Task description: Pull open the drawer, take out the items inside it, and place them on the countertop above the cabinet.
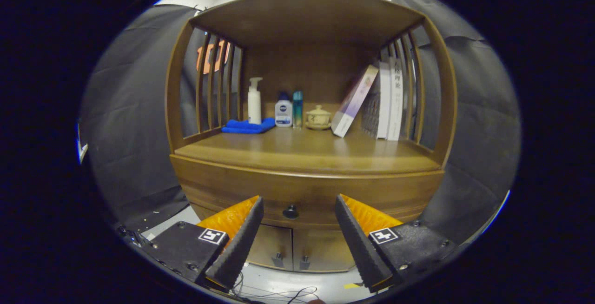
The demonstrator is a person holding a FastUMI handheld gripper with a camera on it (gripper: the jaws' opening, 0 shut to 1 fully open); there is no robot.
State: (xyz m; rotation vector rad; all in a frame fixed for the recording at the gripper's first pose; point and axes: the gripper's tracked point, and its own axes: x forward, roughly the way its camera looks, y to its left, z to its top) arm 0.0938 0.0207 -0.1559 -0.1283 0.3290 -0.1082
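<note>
A wooden cabinet stands ahead of me with its drawer [307,192] closed; what lies inside is hidden. The drawer's small dark round knob [290,211] sits between my two fingertips and a little beyond them. My gripper [299,201] is open, with nothing held between its fingers. Above the drawer stretches the wooden countertop [307,150], its front part bare.
At the back of the countertop stand a white pump bottle [254,101] on a blue cloth [247,126], two small bottles [288,110], a lidded ceramic cup [318,117] and leaning books [372,102]. Slatted sides and a top board enclose the shelf. Two small doors [290,248] lie below the drawer.
</note>
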